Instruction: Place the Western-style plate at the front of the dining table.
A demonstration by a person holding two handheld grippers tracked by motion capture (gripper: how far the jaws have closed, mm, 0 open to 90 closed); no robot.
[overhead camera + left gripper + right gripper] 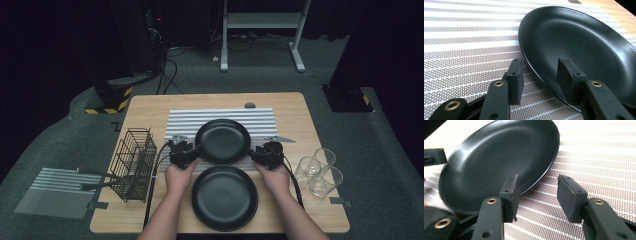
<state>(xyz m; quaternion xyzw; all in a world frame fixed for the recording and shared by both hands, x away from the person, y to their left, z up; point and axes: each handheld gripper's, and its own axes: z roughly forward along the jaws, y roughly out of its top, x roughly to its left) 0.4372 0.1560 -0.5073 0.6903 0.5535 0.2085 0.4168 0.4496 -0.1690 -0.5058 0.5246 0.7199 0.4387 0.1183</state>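
Observation:
Two black plates lie on the wooden table. The far plate [222, 141] [579, 42] [499, 157] rests on a grey striped mat [180, 122] [469, 50] [599, 157]. The near plate [224, 197] sits between the person's forearms. My left gripper [194, 152] [541, 62] is at the far plate's left rim, its jaws astride the rim with a gap, open. My right gripper [252, 152] [539, 180] is at the right rim, also open; the rim passes just by its left pad, the other pad stands over the mat.
A black wire basket [134, 162] stands at the table's left, with dark utensil handles [97, 175] sticking out leftwards. Three clear glasses [320, 172] cluster at the right edge. A second striped mat [57, 192] lies on the floor to the left.

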